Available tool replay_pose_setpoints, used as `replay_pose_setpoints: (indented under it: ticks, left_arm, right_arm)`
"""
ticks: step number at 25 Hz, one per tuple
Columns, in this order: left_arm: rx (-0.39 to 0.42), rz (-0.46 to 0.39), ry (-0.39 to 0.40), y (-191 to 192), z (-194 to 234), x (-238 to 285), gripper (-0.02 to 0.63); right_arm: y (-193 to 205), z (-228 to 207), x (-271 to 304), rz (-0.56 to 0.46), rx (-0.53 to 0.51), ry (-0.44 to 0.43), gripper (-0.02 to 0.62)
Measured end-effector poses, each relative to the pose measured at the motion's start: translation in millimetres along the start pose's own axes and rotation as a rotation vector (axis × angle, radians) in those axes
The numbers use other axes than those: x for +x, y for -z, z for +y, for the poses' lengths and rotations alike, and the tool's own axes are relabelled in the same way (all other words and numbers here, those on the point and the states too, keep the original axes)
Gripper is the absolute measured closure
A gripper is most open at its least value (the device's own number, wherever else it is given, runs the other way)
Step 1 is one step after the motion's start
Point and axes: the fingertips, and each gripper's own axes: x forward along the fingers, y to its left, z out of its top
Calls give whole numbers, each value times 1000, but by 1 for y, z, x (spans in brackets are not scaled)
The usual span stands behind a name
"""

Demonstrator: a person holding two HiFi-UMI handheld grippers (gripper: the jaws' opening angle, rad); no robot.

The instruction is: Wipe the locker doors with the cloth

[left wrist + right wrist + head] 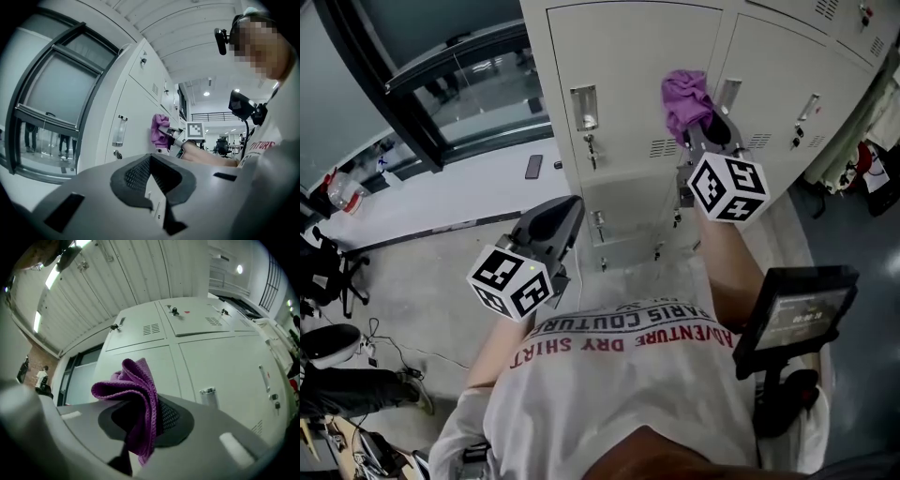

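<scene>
A crumpled purple cloth (685, 97) is pinched in my right gripper (705, 129) and held against the upper part of a pale grey locker door (628, 66), near the seam to the neighbouring door (778, 84). In the right gripper view the cloth (133, 390) bulges out of the shut jaws of the right gripper (145, 423), with the lockers just ahead. My left gripper (570, 208) hangs lower, in front of the lower locker, shut and empty. The left gripper view looks along the left gripper (152, 187) at the cloth (158, 131).
Each door carries a metal handle (584, 108) and a key lock. A dark-framed window (441, 84) stands left of the lockers. Bags and cables (333, 281) lie on the floor at left. A screen on a mount (792, 314) sits at my right side.
</scene>
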Motion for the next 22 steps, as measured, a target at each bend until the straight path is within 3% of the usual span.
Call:
replay_pose_setpoints:
  ticks: [4, 7, 14, 22]
  left_arm:
    - [0, 3, -23, 6, 8, -10, 604]
    - [-6, 2, -57, 12, 19, -18, 604]
    - [-37, 22, -95, 26, 31, -30, 604]
    - [-37, 29, -98, 28, 30, -35, 604]
  right_arm:
    - [21, 58, 1, 15, 14, -154, 529]
    - [50, 85, 4, 58, 39, -206, 529]
    - [104, 115, 26, 115, 51, -223, 529]
    - [125, 125, 42, 137, 17, -193, 529]
